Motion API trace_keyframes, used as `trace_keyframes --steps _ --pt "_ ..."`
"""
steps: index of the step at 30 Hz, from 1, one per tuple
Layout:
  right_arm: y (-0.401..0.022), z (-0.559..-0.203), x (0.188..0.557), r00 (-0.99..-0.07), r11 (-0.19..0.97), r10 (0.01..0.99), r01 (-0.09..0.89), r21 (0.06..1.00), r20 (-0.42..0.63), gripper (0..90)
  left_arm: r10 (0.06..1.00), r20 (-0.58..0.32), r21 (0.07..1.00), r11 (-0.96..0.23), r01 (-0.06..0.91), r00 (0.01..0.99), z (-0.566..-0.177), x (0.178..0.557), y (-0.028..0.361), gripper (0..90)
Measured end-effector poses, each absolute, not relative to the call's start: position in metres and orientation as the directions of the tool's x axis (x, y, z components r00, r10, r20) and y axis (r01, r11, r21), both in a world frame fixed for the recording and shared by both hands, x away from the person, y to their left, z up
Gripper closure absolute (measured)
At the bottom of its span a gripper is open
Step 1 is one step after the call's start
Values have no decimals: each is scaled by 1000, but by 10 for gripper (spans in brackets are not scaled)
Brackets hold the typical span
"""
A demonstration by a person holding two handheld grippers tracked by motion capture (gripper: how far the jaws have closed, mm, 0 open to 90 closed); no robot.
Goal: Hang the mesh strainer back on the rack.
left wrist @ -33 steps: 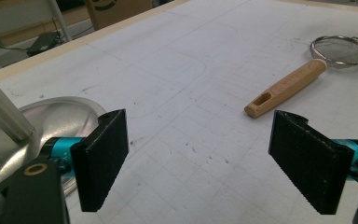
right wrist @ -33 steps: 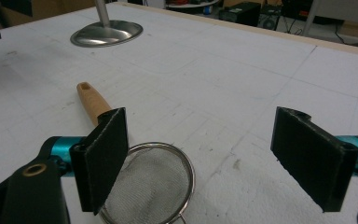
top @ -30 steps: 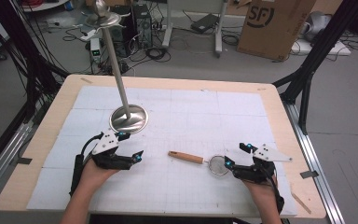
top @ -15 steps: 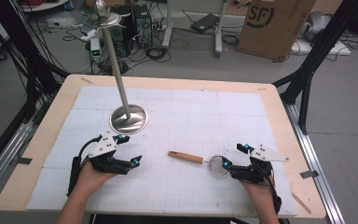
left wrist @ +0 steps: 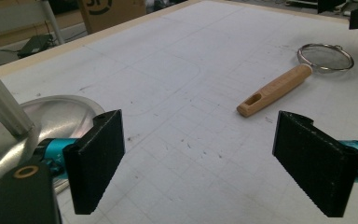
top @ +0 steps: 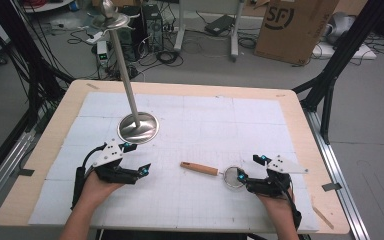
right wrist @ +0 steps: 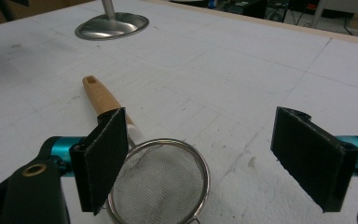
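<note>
White gridded desk [top: 280, 130] held a strainer [top: 215, 172] just before my right gripper [right wrist: 209, 168], fingers apart; left gripper [left wrist: 200, 163] likewise open. I judged straddling the rim squarely wisest.

desk [top: 300, 125] | strainer [top: 215, 172] lying flat, touching right gripper [top: 247, 172] | left gripper [top: 135, 159] beside metal stand [top: 138, 127], jaws apart

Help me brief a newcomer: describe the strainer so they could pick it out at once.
On the white gridded mat covering the table, look at the near edge in front of the right gripper. The strainer lies flat there, open jaws either side of its bowl. Its wooden handle and round wire mesh set it apart from the shiny metal stand.
</note>
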State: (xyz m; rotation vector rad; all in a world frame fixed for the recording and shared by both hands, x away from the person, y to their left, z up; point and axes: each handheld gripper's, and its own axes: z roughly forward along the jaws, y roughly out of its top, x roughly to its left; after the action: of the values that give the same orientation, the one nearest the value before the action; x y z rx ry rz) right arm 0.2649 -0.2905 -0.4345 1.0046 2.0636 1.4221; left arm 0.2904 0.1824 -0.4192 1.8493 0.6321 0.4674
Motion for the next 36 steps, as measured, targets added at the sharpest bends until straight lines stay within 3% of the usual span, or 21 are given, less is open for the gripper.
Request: trace_keyframes --steps 23,36 --pt "-288 -431 264 -664 201 746 290 936 45 146 636 10 945 -259 201 771 -415 290 192 172" --pt "-265 -426 272 -715 289 699 286 914 2 155 642 -31 956 -204 209 766 -412 291 203 169"
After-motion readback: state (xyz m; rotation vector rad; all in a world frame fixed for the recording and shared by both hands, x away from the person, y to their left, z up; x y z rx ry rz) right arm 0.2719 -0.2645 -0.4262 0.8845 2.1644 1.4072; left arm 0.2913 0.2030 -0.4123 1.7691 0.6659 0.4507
